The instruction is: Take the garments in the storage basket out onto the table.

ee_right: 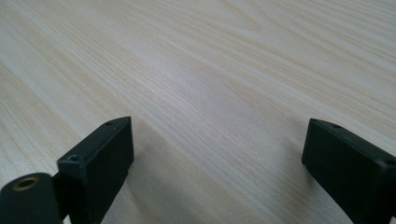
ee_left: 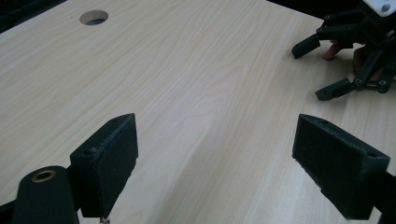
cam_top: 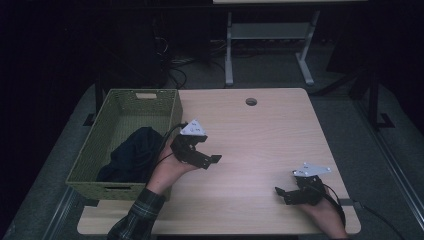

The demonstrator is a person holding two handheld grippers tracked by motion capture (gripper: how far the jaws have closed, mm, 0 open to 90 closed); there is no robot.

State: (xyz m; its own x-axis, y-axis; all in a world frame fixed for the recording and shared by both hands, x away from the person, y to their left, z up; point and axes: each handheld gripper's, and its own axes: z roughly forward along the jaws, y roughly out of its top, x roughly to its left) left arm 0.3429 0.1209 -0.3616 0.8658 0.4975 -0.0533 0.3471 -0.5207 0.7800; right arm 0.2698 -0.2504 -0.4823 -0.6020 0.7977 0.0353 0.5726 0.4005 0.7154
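A green woven basket point(cam_top: 111, 111) stands on the left part of the light wooden table point(cam_top: 260, 135). A dark cloth point(cam_top: 132, 152) lies bunched in its near half. My left gripper point(cam_top: 207, 150) hovers just right of the basket, jaws pointing right over bare wood. In the left gripper view, the left gripper point(ee_left: 229, 158) is open with nothing between the pads. My right gripper point(cam_top: 281, 196) rests near the table's front right, pointing left. The right gripper point(ee_right: 224, 168) is open over bare wood, and the right gripper point(ee_left: 317, 69) also looks spread from the left gripper view.
A round cable hole point(cam_top: 251, 101) point(ee_left: 93, 17) sits near the table's far edge. Beyond the table stand a grey desk frame point(cam_top: 265, 45) and cables on a dark floor. Bare wood stretches between the two grippers.
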